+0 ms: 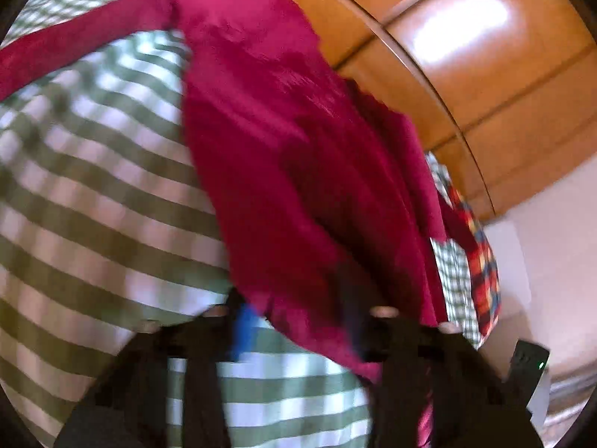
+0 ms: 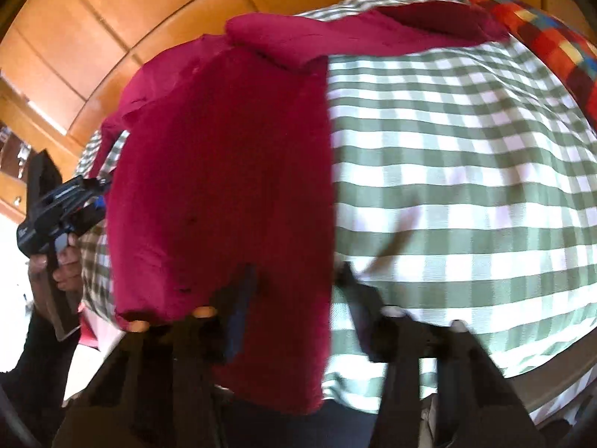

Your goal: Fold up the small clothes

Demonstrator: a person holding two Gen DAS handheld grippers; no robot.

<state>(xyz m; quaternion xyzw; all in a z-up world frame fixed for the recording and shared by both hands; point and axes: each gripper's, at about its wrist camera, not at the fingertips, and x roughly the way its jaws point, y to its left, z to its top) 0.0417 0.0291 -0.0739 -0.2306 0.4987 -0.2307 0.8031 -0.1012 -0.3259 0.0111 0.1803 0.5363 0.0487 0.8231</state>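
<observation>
Glossy orange-brown wooden panelling (image 1: 485,56), divided by dark grooves and catching a bright patch of light, rises behind the far edge of a counter covered in a green-and-white checked cloth (image 2: 466,156), with a multicoloured checked cushion (image 2: 552,44) at its far right corner.

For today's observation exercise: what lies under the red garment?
The red garment lies on a green-and-white checked cloth, which shows all around it. The cloth directly beneath is covered, and whatever supports the cloth cannot be seen. A multicoloured checked fabric lies at the far edge.
</observation>
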